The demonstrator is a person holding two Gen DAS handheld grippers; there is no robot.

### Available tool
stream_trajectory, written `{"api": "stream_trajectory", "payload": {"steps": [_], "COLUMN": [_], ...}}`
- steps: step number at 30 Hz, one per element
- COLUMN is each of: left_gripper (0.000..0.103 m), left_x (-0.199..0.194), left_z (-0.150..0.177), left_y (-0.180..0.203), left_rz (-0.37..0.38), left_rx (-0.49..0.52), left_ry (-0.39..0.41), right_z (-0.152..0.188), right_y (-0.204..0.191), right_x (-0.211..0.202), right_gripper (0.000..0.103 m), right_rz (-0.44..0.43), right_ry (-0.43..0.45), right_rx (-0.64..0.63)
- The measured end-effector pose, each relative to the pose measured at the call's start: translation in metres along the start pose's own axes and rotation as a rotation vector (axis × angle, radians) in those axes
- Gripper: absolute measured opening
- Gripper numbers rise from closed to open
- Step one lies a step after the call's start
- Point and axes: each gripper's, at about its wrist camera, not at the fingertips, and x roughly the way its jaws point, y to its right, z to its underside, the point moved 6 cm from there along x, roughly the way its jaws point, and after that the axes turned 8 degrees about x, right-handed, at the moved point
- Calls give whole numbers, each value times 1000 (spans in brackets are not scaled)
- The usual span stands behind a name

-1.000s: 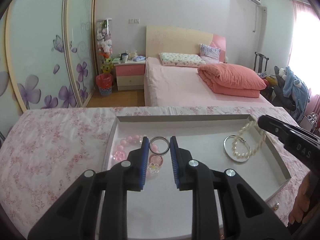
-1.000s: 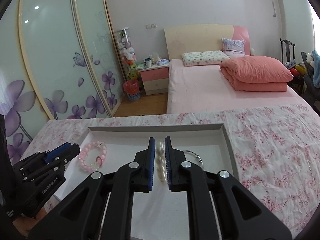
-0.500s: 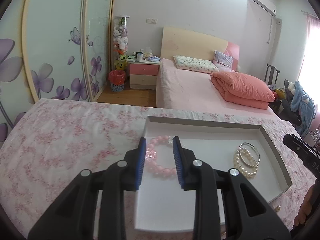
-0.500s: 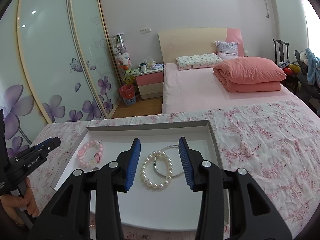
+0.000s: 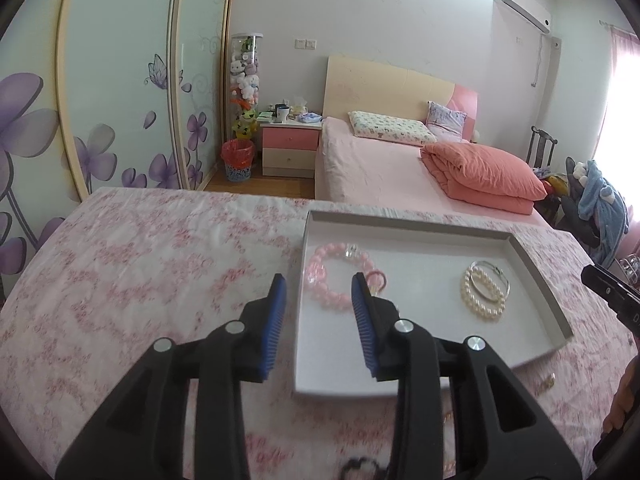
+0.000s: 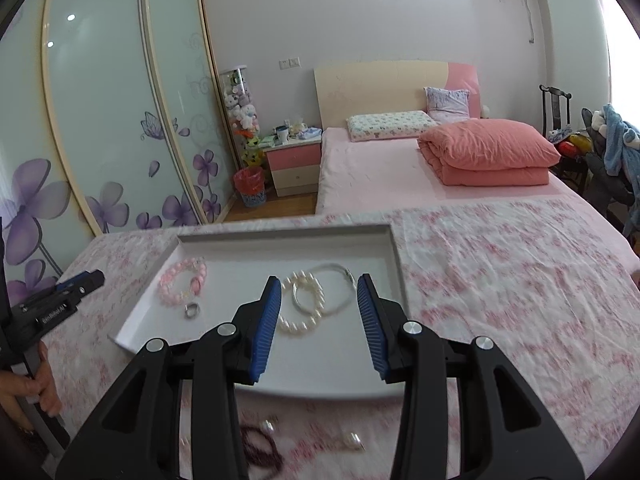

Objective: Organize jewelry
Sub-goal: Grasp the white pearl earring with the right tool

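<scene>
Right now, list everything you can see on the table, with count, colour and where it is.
tray: one, white, on the floral cloth
pink bead bracelet: one, left part of tray
small ring: one, silver, just nearer than the pink bracelet
pearl bracelet: one, cream, tray middle, overlapping the bangle
bangle: one, silver, under the pearls
pearl earrings: two, on the cloth before the tray
dark hair tie: one, near edge
floral cloth: one, pink and white
left tool: open, empty
right tool: open, empty
</scene>
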Motion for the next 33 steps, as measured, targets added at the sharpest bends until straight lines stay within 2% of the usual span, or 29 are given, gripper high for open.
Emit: {"api": "stream_trajectory", "payload": {"steps": [6,15,19,22,25,30,33], "left_gripper": [35,49,59,63,64,65,65], "left_x": [-20,-40,-45,-45,-45,-45,-45], "left_z": [31,78,89,94,98,104,107], "left_y": [-2,3,6,10,14,21,25], "left_rz": [20,58,58,69,76,91,102], "left_rx": [18,43,67,85,106,131,138], "left_ry": [-26,-71,-71,-82,-90,-101,-109], "right_z": [38,87,94,96,97,96,96], "right_y": [22,32,33,32,31,31,30], "right_x": [-11,-3,7,15,20,25,25], "right_gripper": [41,41,41,41,39,28,26], "right_rz": [33,64,86,92,109,118,120], "right_ry": [-77,-198,-227,-257,-272,-274,-275], "right_rx": [8,-15,-30,-31,-42,-53,-62]}}
